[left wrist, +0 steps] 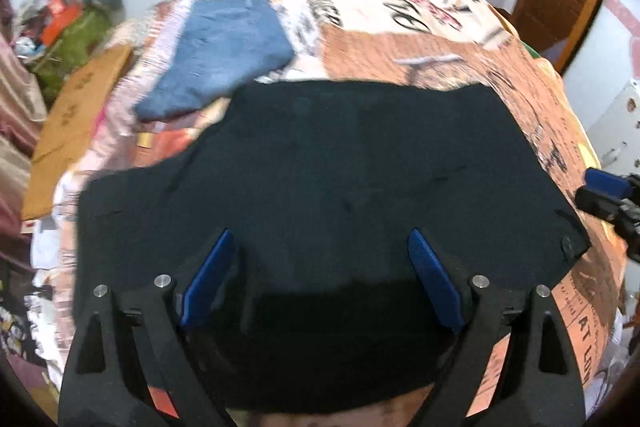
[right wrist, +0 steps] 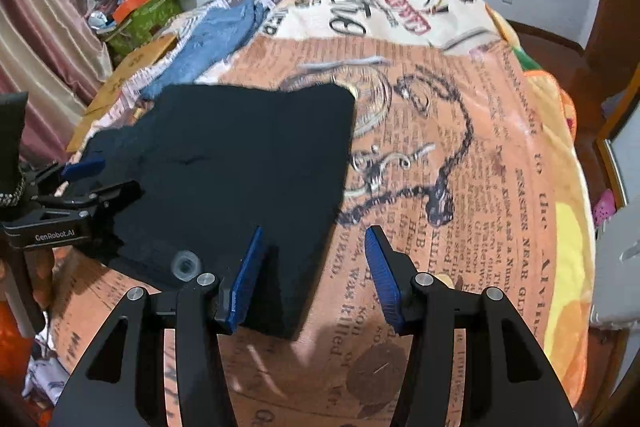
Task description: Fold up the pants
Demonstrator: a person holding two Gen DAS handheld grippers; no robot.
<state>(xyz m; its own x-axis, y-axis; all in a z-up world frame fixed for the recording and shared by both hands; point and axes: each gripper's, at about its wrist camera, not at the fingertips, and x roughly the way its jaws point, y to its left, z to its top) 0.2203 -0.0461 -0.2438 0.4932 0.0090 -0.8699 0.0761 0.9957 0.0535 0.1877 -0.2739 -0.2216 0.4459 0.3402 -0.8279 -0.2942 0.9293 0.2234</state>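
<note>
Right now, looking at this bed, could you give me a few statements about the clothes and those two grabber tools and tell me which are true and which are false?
1. The dark pants lie spread on the patterned bedspread. True.
2. The left gripper is clamped on the pants. False: its jaws stand wide open above the fabric, gripping nothing.
3. A folded blue garment lies beyond the pants, toward the wall. True.
4. The right gripper holds the blue garment. False: its jaws are open and empty, over the pants' near edge.
5. A cardboard box stands at the bedside. True.
</note>
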